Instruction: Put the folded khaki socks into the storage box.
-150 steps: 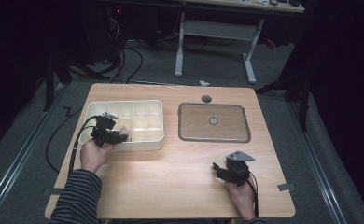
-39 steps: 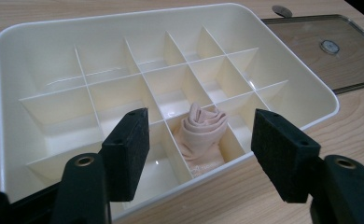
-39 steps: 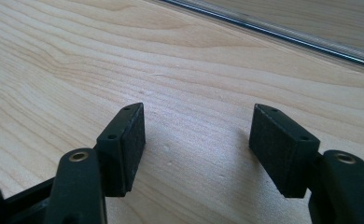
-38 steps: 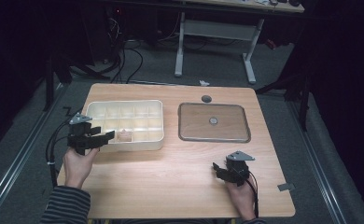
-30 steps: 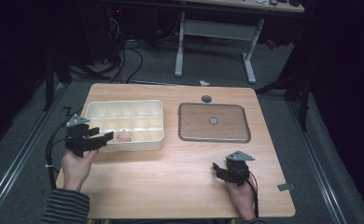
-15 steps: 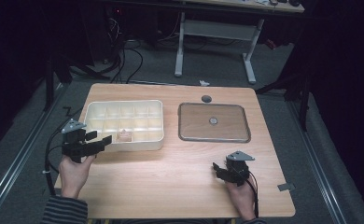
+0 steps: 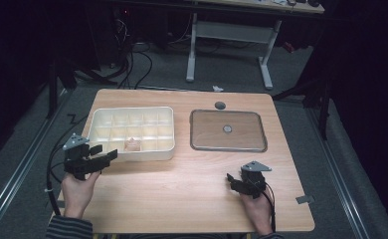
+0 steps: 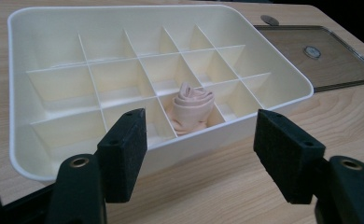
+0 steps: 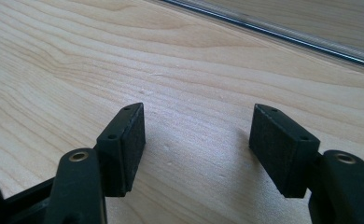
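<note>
A cream divided box [image 7: 100, 119] [image 8: 17, 60] stands on the left half of the wooden table. One of its front-row compartments holds a rolled pale pink cloth [image 7: 132, 144] [image 8: 192, 106]. My left gripper [image 7: 105, 154] [image 8: 201, 151] is open and empty, just off the box's front left corner and pointing at it. My right gripper [image 7: 230, 182] [image 9: 199, 144] rests open on the bare wood near the front right, with nothing between its jaws.
A clear flat lid [image 7: 228, 130] [image 8: 320, 56] with a round knob lies right of the box. A small dark disc [image 7: 220, 105] sits behind it. A table leg frame and cables stand on the floor beyond the table.
My left gripper has drawn back out of the box, towards the front left, leaving the pink cloth in its compartment. The right gripper has not moved.
</note>
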Tool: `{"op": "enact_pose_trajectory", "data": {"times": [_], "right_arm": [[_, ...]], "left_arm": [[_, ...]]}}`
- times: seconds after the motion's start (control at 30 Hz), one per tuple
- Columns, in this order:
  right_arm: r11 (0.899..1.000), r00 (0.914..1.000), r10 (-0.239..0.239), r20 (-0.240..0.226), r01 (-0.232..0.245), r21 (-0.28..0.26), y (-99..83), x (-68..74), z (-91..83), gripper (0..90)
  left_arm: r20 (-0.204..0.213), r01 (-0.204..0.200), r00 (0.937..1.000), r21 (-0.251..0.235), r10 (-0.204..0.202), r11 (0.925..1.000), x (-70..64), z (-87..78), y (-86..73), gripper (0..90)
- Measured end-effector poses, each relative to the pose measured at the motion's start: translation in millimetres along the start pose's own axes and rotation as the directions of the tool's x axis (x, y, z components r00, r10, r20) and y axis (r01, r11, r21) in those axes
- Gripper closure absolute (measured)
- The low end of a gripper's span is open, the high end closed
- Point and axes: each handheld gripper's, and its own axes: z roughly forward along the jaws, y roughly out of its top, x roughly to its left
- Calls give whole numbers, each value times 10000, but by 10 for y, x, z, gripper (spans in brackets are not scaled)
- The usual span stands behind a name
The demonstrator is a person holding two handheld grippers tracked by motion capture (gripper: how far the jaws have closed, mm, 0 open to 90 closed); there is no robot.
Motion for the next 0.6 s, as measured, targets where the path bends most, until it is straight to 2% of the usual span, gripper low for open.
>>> {"op": "enact_pose_trajectory", "data": {"times": [0.6], "right_arm": [[10000,10000,1,-1,-1,0,0,0,0,361]], "left_arm": [[182,321,9993,-34,-321,9995,-19,0,-192,348]]}}
